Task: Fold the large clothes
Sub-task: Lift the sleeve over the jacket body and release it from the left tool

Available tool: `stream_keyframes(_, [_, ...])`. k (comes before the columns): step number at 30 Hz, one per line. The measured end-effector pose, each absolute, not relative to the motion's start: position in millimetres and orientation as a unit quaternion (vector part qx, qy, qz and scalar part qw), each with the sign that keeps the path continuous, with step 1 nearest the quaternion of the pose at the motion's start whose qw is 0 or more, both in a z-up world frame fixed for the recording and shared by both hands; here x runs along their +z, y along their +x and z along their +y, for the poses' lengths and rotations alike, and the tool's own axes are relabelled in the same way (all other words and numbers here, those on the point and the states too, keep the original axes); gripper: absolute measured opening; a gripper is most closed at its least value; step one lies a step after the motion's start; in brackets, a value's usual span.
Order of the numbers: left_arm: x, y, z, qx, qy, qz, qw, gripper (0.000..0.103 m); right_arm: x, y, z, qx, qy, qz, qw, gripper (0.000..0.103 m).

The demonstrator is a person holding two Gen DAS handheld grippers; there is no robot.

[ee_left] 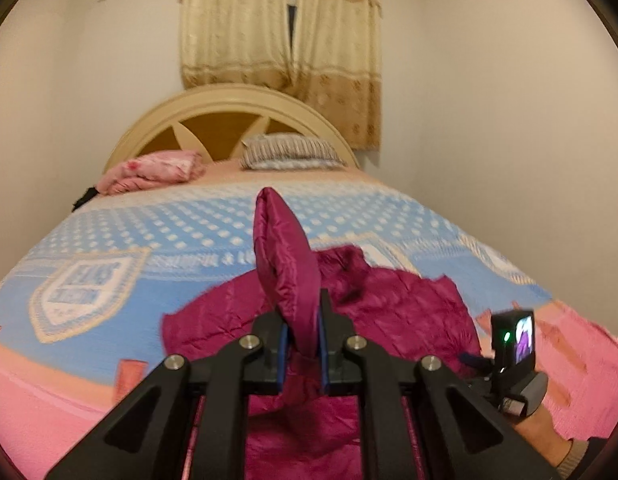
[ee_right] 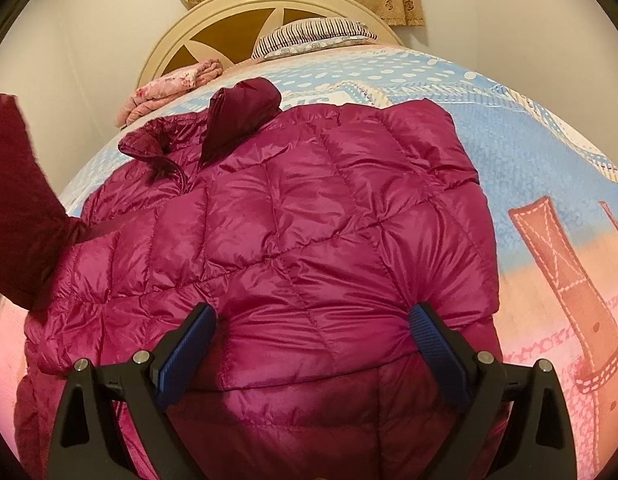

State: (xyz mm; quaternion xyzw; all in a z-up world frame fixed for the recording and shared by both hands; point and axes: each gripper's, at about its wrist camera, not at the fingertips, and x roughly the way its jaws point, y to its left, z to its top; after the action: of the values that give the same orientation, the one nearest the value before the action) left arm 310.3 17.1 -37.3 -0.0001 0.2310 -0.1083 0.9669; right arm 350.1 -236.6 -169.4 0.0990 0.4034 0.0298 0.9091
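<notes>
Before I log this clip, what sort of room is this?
Almost certainly a home bedroom: a bed with a blue and pink patterned blanket, an arched cream wooden headboard, a striped pillow and beige curtains.

Both wrist views face the headboard point(ee_left: 229, 120); right sits closer above the jacket point(ee_right: 269, 220) (shared).

Striped pillow point(ee_left: 291, 152), folded pink blanket point(ee_left: 149, 172)
</notes>
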Motion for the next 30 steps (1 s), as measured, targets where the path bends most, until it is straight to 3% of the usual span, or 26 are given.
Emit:
stream_keyframes(9, [-105, 325, -44, -0.133, 0.024, 0.292, 0.947, 0.013, -169, 344, -251, 0.049, 0.153, 0.383, 0.91, 0.098])
stream_keyframes(15, [-112, 321, -57, -0.141, 0.036, 0.302, 0.942, 0.016, -169, 344, -249, 0.047, 0.149, 0.384, 0.91, 0.098])
stream_keyframes(18, [-106, 319, -63, -0.146, 0.04, 0.295, 0.943, 0.034, -169, 343, -250, 0.05, 0.156, 0.381, 0.91, 0.098])
stream_keyframes(20, [-96, 309, -66, -0.139, 0.048, 0.271, 0.951, 0.076, -169, 342, -254, 0.055, 0.167, 0.376, 0.91, 0.098])
stream_keyframes(21, [-92, 308, -65, -0.134, 0.051, 0.26, 0.955, 0.081, -169, 341, -256, 0.058, 0.176, 0.372, 0.91, 0.098])
stream_keyframes(25, [-76, 297, -64, -0.133, 0.07, 0.226, 0.962, 0.083, -168, 337, -265, 0.063, 0.204, 0.358, 0.909, 0.098])
stream_keyframes(27, [-75, 299, -56, -0.092, 0.096, 0.22, 0.966, 0.091, -167, 336, -266, 0.063, 0.208, 0.354, 0.91, 0.098])
stream_keyframes(28, [-78, 303, -49, -0.066, 0.107, 0.22, 0.967, 0.099, -166, 334, -267, 0.062, 0.212, 0.351, 0.91, 0.098])
stream_keyframes(30, [-88, 319, -28, 0.001, 0.122, 0.232, 0.965, 0.103, -165, 332, -270, 0.062, 0.219, 0.344, 0.911, 0.098])
